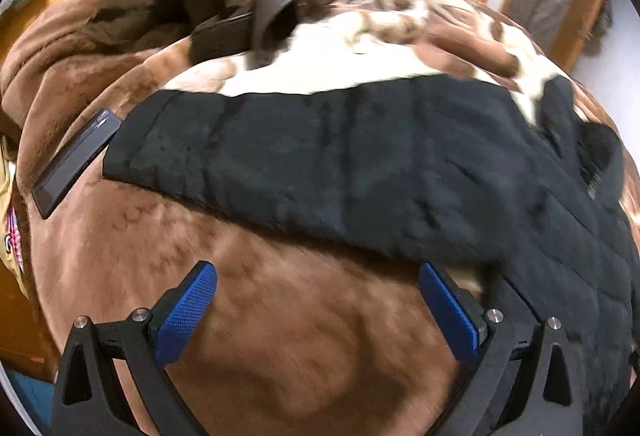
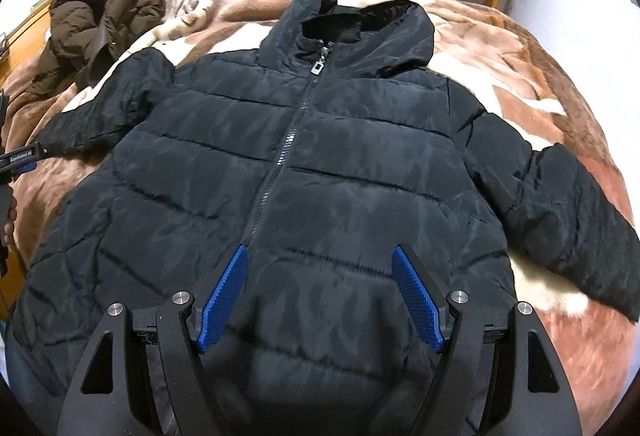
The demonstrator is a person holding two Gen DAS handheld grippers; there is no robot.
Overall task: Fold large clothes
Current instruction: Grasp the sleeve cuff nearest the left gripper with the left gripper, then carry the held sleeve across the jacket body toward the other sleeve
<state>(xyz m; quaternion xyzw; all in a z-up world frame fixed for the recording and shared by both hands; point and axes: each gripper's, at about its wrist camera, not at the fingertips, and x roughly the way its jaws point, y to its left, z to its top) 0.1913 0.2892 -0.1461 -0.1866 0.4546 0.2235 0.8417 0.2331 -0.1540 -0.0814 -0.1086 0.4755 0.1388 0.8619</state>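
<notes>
- Black hooded puffer jacket (image 2: pixel 320 164) lies face up, spread flat on the brown-and-cream plush blanket (image 2: pixel 532 84) covering the bed; hood at 12 o'clock, hem at 6 in the right wrist view.
- Zipper (image 2: pixel 294 124) done up to the collar, silver pull (image 2: pixel 319 69) lying just under the hood opening. Quilted in horizontal bands, shell slightly shiny and creased.
- Both sleeves out to the sides: one toward 9 o'clock (image 2: pixel 100 116), the other angled down toward 4 o'clock (image 2: pixel 572 220).
- Right gripper (image 2: pixel 320 296) spread wide, holding nothing, over the lower front of the jacket (contact can't be judged).
- Left gripper (image 1: pixel 316 312) also wide apart, nothing between the blue pads (image 1: pixel 186 316), over bare blanket just short of the sleeve (image 1: pixel 320 164), which spans that view from 9 to 3.
- Dark phone-like slab (image 1: pixel 76 164) on the blanket beside the sleeve cuff at 9 o'clock.
- Brown puffer coat (image 2: pixel 100 32) heaped at 10 o'clock, apart from the black one.
</notes>
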